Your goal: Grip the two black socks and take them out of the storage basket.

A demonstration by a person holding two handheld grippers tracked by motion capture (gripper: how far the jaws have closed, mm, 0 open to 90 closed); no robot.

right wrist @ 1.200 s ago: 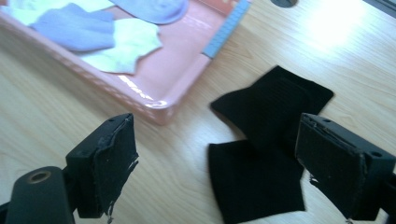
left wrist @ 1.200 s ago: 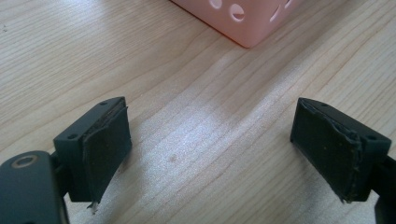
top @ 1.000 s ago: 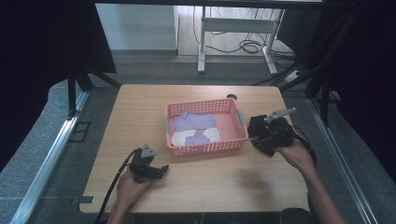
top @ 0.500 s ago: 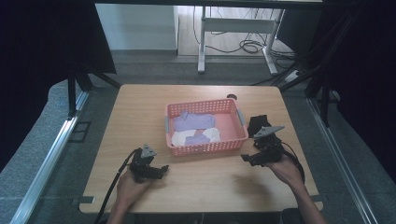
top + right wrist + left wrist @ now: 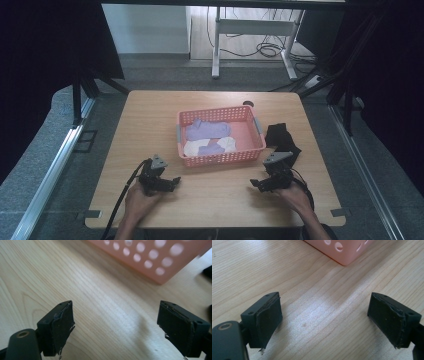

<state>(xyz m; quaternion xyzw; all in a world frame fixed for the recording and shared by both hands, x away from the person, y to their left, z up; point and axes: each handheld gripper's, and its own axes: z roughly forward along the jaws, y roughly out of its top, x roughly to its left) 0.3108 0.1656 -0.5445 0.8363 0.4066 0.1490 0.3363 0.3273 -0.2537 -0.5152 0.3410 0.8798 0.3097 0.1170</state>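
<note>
A pink perforated basket [image 5: 255, 126] stands mid-table with purple socks [image 5: 207, 130] and white socks [image 5: 192, 148] inside. Black socks [image 5: 281, 137] lie on the wood just right of it. My left gripper [image 5: 172, 181] rests low at the front left, open, with bare wood between its pads [image 5: 270, 320]; the basket's corner [image 5: 345, 255] shows ahead. My right gripper [image 5: 256, 184] sits at the front right, below the black socks, open and empty. In the right gripper view its pads [image 5: 62, 325] stand wide apart and the basket wall [image 5: 155, 262] runs across the top.
The wooden table [image 5: 150, 115] has free surface left of the basket and along the front edge. A small dark hole [image 5: 247, 104] sits behind the basket. Beyond the table are dark curtains, a white desk frame [image 5: 252, 30] and cables on the floor.
My right gripper has pulled back from beside the basket toward the front edge, leaving the black socks lying on the table. The left gripper has stayed put.
</note>
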